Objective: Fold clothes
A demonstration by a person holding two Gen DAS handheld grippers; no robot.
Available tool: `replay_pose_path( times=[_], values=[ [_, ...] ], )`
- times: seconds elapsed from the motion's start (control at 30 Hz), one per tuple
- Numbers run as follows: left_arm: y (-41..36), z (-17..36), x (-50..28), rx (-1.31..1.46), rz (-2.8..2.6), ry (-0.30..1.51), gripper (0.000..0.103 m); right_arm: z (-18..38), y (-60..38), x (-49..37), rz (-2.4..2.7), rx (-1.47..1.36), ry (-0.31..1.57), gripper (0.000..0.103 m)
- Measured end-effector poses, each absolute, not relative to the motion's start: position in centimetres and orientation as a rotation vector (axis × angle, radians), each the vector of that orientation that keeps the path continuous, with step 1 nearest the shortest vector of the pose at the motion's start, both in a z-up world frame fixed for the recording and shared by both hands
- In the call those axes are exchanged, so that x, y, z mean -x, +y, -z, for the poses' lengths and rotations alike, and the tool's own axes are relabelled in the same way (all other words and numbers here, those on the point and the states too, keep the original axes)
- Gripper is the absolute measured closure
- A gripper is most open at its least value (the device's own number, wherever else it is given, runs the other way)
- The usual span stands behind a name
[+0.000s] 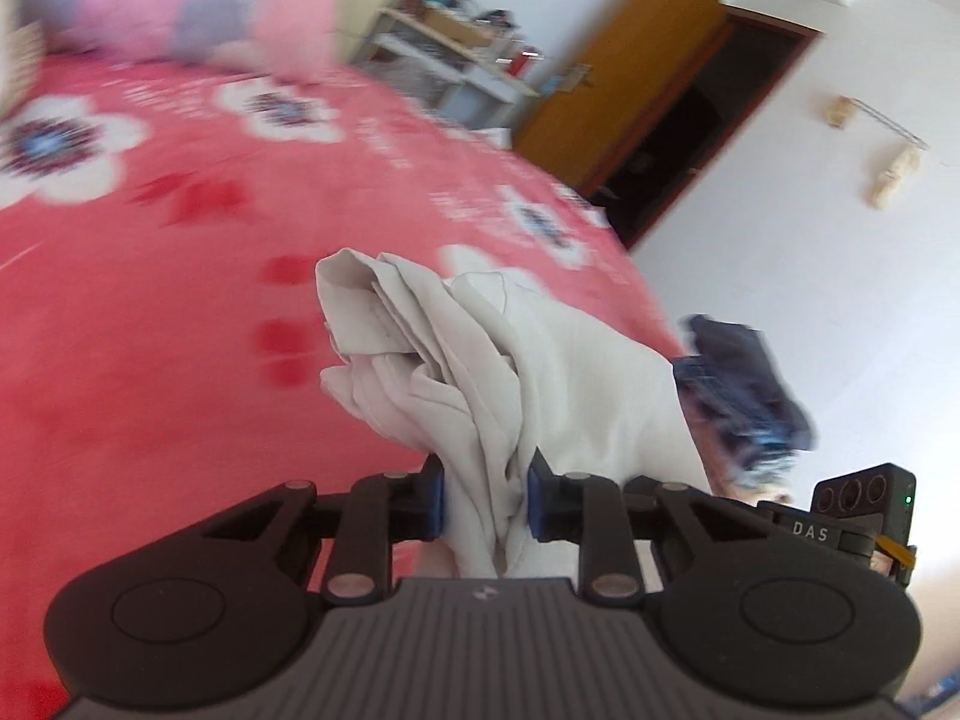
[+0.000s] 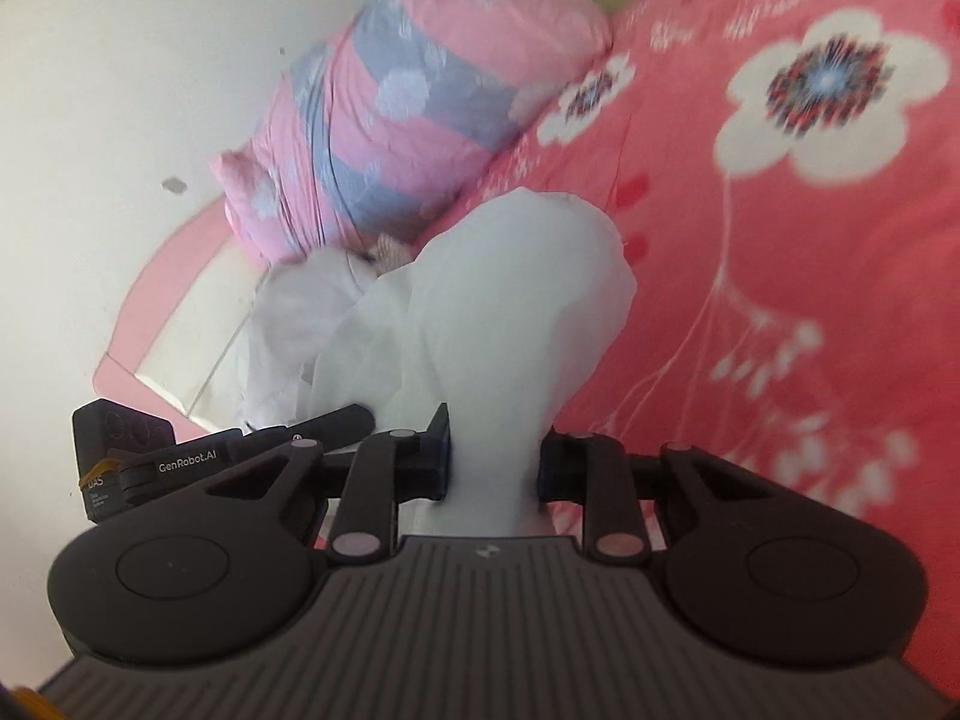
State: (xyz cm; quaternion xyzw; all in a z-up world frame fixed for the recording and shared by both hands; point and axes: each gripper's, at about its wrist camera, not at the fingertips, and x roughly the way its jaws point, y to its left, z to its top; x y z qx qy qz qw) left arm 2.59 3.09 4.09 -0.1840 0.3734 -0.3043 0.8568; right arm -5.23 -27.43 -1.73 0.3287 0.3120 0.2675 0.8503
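A crumpled white garment (image 1: 480,348) hangs above the red floral bed sheet (image 1: 180,300). My left gripper (image 1: 486,498) is shut on a bunched fold of it, and the cloth spills forward past the blue pads. In the right wrist view the same white garment (image 2: 516,288) rises in a puffed bundle from my right gripper (image 2: 495,456), which is shut on it too. More of the cloth trails left (image 2: 288,324) toward the body of the left gripper (image 2: 138,456). The body of the right gripper (image 1: 864,516) shows at the lower right of the left wrist view.
The bed sheet (image 2: 780,300) fills most of both views. A rolled pink and grey quilt (image 2: 420,96) lies at the bed's head by the wall. Something dark blue (image 1: 744,384) sits past the bed's edge. A cluttered shelf (image 1: 456,60) and a brown door (image 1: 630,78) stand beyond.
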Motion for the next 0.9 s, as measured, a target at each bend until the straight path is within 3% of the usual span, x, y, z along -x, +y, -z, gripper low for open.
replay_pose_path(
  times=[0.3, 0.47, 0.63, 0.9],
  values=[
    [-19.5, -11.8, -7.2, 0.314, 0.914, 0.723, 0.077, -9.4, -46.4, 9.0, -0.329, -0.56, 0.422, 0.081],
    [-32.6, -12.8, -10.2, 0.283, 0.992, 0.707, 0.077, -12.8, -57.8, 8.8, -0.173, -0.515, 0.366, 0.081],
    [-42.5, -10.5, -14.2, 0.316, 1.01, 0.774, 0.077, -12.6, -68.2, 5.6, -0.067, -0.483, 0.368, 0.081],
    [-50.6, -4.6, -19.5, 0.304, 0.976, 0.889, 0.076, -7.7, -79.6, -1.5, -0.02, -0.461, 0.441, 0.081]
  ],
)
